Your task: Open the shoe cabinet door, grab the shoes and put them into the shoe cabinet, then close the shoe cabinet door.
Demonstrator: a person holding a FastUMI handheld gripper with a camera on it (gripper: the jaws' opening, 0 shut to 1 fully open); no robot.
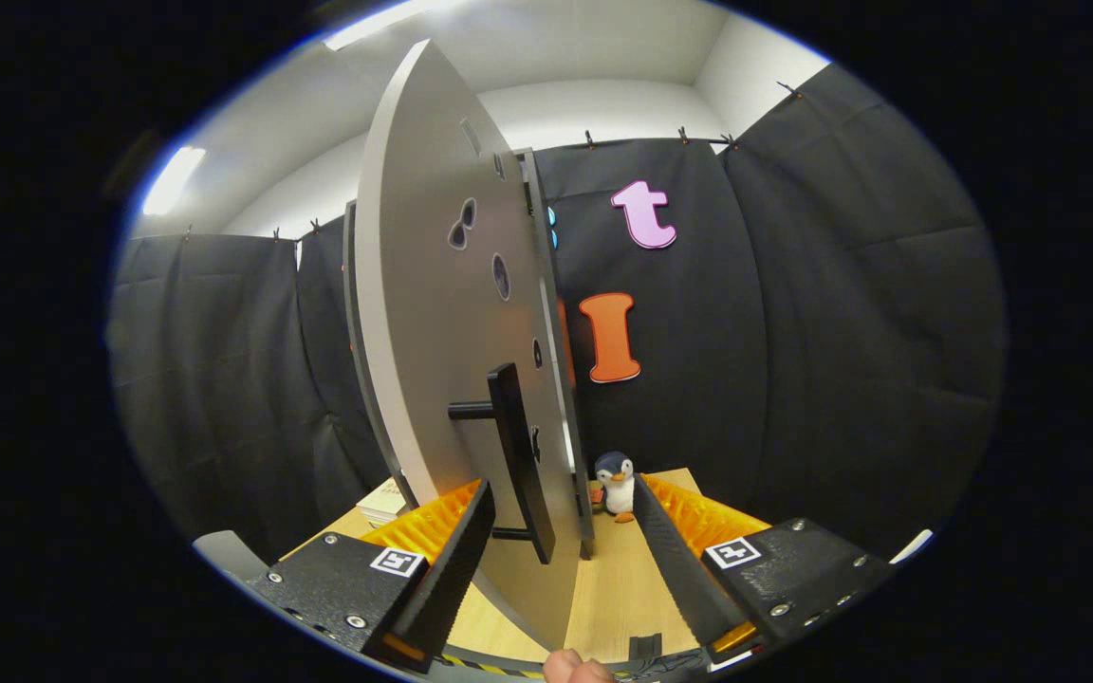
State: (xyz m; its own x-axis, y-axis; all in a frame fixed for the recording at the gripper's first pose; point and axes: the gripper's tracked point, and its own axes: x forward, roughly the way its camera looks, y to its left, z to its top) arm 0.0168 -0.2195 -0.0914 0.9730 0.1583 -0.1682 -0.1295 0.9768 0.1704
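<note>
Hand-held gripper [561, 512] spread wide, gripping nothing. Shoe cabinet door [442, 313] swung open, edge-on, standing between fingers nearer left one; dark bar handle [518, 455] just right of left finger. Toy penguin [615, 484] far on counter [618, 588]; books [385, 501] at far left.

— What do we make of the shoe cabinet door [433, 313]?
— We see a smooth, matt grey panel, like painted board, with a matt black bar handle [518, 455] that looks like metal or plastic.
— And underneath?
— The worktop [618, 588] looks to us like pale wood with a faint grain, lightly satin.
— The gripper [561, 526]?
— Its fingers [456, 550] stand apart around the handle; we note ribbed, rough-looking pads and matt plastic housings with shiny metal screws.
— The rest?
— The toy penguin [615, 484] seems soft plush, and the wall [841, 332] is matt, creased cloth.
</note>
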